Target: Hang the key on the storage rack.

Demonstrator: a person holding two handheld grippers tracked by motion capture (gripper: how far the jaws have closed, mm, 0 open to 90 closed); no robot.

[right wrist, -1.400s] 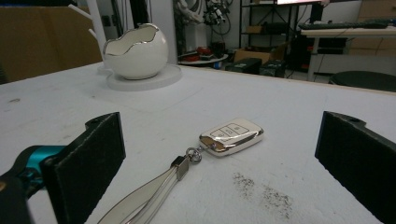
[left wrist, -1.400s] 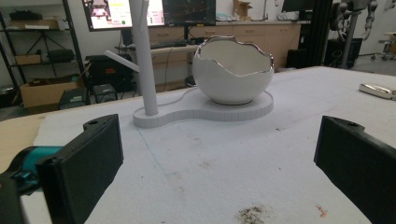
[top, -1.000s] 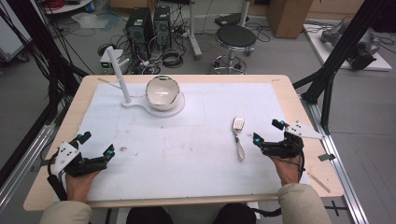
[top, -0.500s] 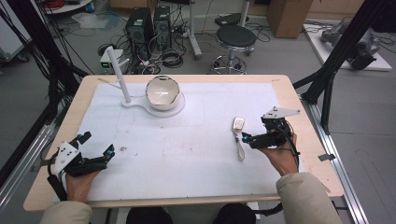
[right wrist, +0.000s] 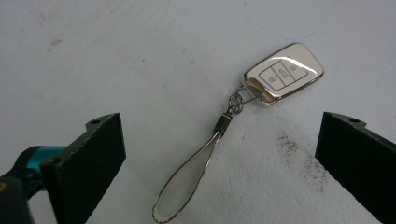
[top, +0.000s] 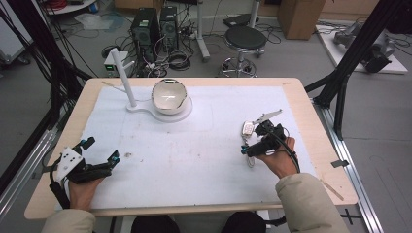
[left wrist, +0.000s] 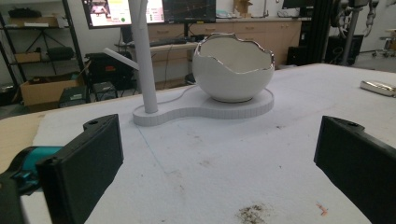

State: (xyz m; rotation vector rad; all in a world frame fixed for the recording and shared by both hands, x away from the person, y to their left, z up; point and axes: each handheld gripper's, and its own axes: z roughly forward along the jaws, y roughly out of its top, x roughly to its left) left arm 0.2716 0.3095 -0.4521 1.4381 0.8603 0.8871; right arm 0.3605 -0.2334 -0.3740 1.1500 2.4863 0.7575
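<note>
At a wooden table [top: 311,104] covered by a white mat [top: 204,160], a person holds a two-jaw gripper in each hand. The right gripper [top: 251,141] hangs over a car key fob [top: 248,128] at the mat's right side, jaws spread wide and apart from it — in the right gripper view the silver-edged fob [right wrist: 284,73] lies flat, buttons up, with its loop strap [right wrist: 189,179] trailing toward the camera between the two black jaws. The left gripper [top: 101,154] rests low at the mat's near left corner, jaws likewise wide and holding nothing. Toward the far edge stands a white eggshell-shaped bowl [top: 169,95] with a jagged metallic rim, seated on a flat white base [top: 145,107] — a slim white post [top: 123,77] rises upright from the base's other end, just beside the bowl [left wrist: 232,67].
</note>
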